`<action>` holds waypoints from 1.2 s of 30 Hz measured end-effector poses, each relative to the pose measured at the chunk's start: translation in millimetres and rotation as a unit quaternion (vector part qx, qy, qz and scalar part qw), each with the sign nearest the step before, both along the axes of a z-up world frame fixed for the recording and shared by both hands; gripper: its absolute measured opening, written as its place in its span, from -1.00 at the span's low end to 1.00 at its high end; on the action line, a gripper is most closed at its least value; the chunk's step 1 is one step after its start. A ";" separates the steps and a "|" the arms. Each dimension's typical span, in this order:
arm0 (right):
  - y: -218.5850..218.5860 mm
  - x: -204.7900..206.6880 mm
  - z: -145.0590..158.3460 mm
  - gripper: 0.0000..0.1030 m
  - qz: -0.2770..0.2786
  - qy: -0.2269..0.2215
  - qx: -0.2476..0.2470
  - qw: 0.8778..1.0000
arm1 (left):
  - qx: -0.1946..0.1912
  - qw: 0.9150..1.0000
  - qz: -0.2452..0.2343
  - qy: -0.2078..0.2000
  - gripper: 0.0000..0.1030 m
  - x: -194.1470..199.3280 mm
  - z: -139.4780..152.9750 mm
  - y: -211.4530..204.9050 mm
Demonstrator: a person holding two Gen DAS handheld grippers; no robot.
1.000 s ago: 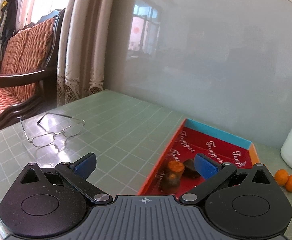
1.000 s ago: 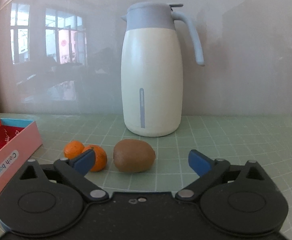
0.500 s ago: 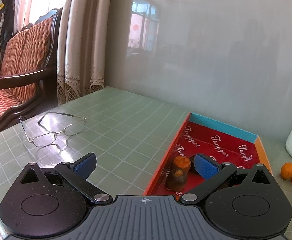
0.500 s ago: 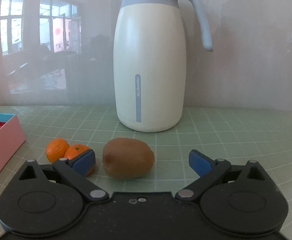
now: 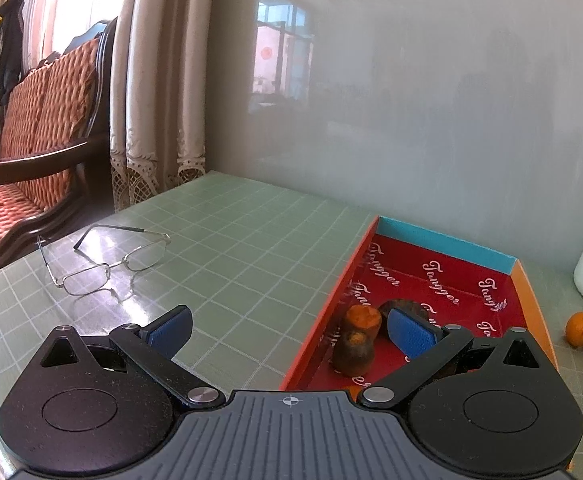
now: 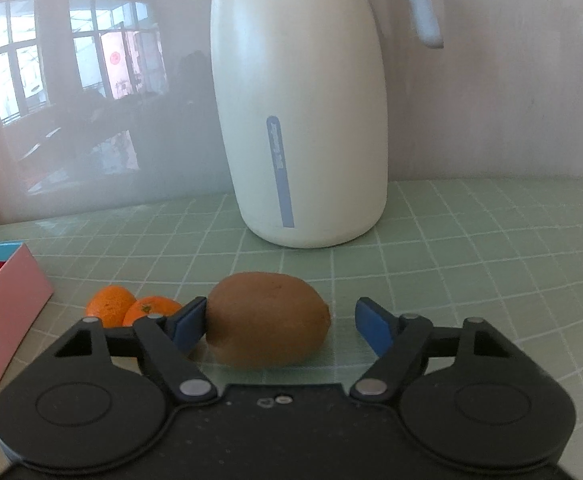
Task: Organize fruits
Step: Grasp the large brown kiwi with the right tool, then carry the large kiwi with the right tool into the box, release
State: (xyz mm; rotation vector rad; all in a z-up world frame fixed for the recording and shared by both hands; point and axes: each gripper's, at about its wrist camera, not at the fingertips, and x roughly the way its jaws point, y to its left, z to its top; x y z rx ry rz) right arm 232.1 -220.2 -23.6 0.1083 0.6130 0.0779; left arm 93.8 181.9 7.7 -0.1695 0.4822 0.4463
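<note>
- Between the right gripper jaws: kiwi on the table, left pad touching or nearly so, right pad still off it. Jaws have just been closing, no grip yet.
- Two tangerines sit just left of the kiwi, so a straddling approach keeps them clear.
- Left gripper open and empty, parked over the box edge; likely waiting.

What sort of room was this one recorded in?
Probably a home living or dining room: a cushioned wooden bench beside lace-trimmed curtains, and a thermos jug on a green gridded tabletop.
</note>
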 end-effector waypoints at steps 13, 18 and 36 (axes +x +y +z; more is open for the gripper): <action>-2.9 -9.7 8.3 0.19 -0.004 0.003 0.014 1.000 | -0.001 1.000 -0.001 -0.003 1.00 -3.3 2.8 0.0; -6.0 -28.9 24.3 0.19 0.003 -0.006 0.014 1.000 | -0.004 1.000 -0.003 -0.008 1.00 -10.5 5.3 -2.6; 63.4 -110.5 64.8 0.19 0.114 -0.050 0.019 0.992 | 0.037 0.999 -0.008 -0.007 1.00 -59.5 14.7 -5.9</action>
